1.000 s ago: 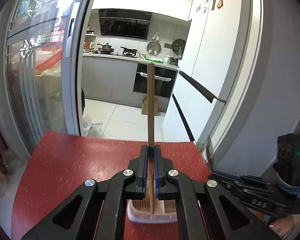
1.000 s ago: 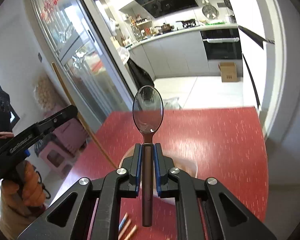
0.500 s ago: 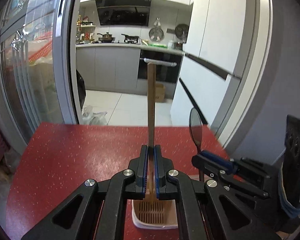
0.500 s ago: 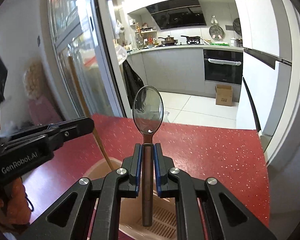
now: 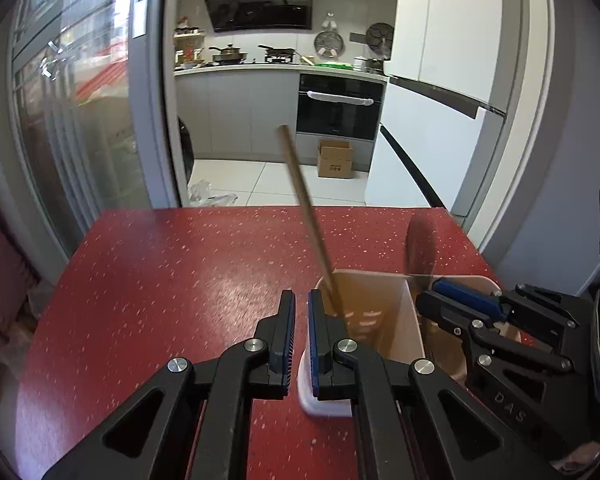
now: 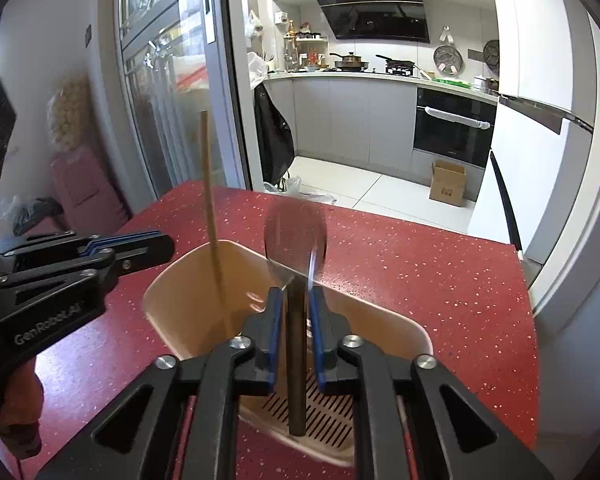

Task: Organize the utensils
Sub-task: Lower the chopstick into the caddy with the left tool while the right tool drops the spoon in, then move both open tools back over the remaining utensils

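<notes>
The left gripper (image 5: 301,334) is sitting open with nothing in it — the long thin wooden chopstick (image 5: 306,210) is leaning in the cream plastic utensil holder (image 6: 188,276). The right gripper (image 6: 294,322) is opening around the dark-handled shiny metal spoon (image 6: 296,236), which looks loose. Let it drop straight into the far-right slot — no bumping.

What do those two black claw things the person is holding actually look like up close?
Both are matte black plastic with triangular cut-outs, silver screws and blue ribbed pads on the fingers. The left tool carries white "GenRobot.AI" lettering on its side; the right tool has "DAS" embossed. An orange-gloved hand grips the left one.
</notes>
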`<state>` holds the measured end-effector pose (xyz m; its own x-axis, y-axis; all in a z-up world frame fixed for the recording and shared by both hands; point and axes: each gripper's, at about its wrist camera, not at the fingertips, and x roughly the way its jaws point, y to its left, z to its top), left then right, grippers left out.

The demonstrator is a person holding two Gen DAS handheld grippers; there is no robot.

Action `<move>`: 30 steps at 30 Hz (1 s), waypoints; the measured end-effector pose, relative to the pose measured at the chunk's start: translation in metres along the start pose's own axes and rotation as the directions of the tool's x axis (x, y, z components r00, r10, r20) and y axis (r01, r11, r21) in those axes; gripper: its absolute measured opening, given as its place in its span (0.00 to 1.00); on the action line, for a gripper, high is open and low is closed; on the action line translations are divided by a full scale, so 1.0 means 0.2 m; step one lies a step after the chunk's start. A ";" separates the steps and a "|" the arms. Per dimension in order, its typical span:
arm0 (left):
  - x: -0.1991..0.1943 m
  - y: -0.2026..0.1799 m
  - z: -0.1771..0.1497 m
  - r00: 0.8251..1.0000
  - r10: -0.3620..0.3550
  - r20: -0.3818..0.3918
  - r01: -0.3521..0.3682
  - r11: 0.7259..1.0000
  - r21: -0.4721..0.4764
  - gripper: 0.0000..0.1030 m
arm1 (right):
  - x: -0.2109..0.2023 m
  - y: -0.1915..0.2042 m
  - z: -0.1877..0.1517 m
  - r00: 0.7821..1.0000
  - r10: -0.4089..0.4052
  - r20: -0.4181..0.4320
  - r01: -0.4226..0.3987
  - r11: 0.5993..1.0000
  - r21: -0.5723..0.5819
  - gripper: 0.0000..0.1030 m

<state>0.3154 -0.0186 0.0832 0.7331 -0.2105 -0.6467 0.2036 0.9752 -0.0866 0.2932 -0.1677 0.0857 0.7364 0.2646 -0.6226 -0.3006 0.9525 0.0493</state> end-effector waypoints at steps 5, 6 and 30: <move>-0.16 0.04 -0.09 0.999 0.042 0.012 -0.042 0.999 -0.001 0.34 | -0.11 0.03 0.02 1.000 0.005 0.025 -0.005 1.000 0.000 0.50; -0.18 0.04 -0.11 0.999 0.051 0.009 -0.051 0.999 0.003 0.34 | -0.15 0.03 0.03 1.000 0.011 0.027 -0.011 1.000 0.007 0.51; -0.56 0.07 -1.08 0.984 0.062 -0.167 -0.071 0.996 -0.049 1.00 | -0.61 0.11 -0.96 0.933 0.044 -0.357 0.081 0.941 0.327 0.61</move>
<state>0.0961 0.0331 -0.0086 0.6258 -0.1355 -0.7681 0.1190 0.9899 -0.0777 0.0811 -0.2080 0.0133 0.4579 0.2352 -0.8573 -0.0253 0.9674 0.2519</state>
